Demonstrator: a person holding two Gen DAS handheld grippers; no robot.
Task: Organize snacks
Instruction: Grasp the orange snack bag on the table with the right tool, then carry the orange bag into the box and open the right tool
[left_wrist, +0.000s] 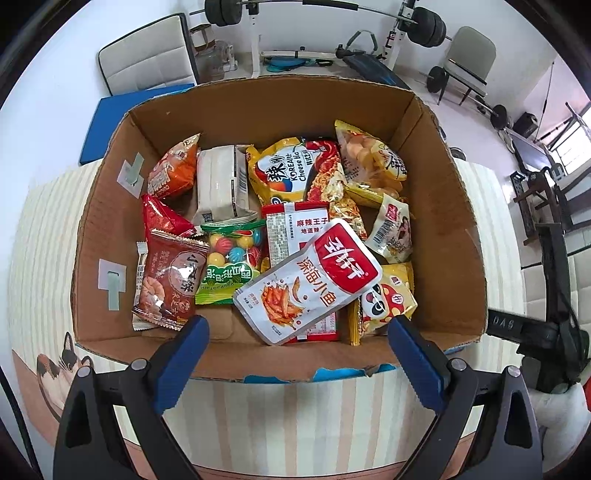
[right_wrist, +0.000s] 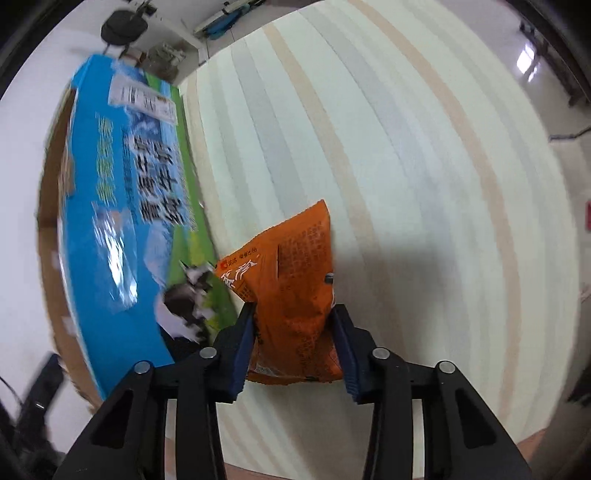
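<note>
An open cardboard box (left_wrist: 454, 236) on the striped table holds several snack packets. A white and red fish snack pouch (left_wrist: 310, 280) lies on top near the front. A brown shrimp snack pack (left_wrist: 170, 277) lies at the front left, a yellow noodle bag (left_wrist: 284, 170) at the back. My left gripper (left_wrist: 297, 325) is open and empty, hovering over the box's near wall. In the right wrist view my right gripper (right_wrist: 293, 314) is shut on an orange snack packet (right_wrist: 291, 288), held above the table beside the box's blue printed side (right_wrist: 122, 206).
The striped tablecloth (right_wrist: 406, 166) stretches right of the box. The black body of the other gripper (left_wrist: 546, 325) shows at the right of the left wrist view. Chairs and weight equipment (left_wrist: 424, 22) stand behind the table.
</note>
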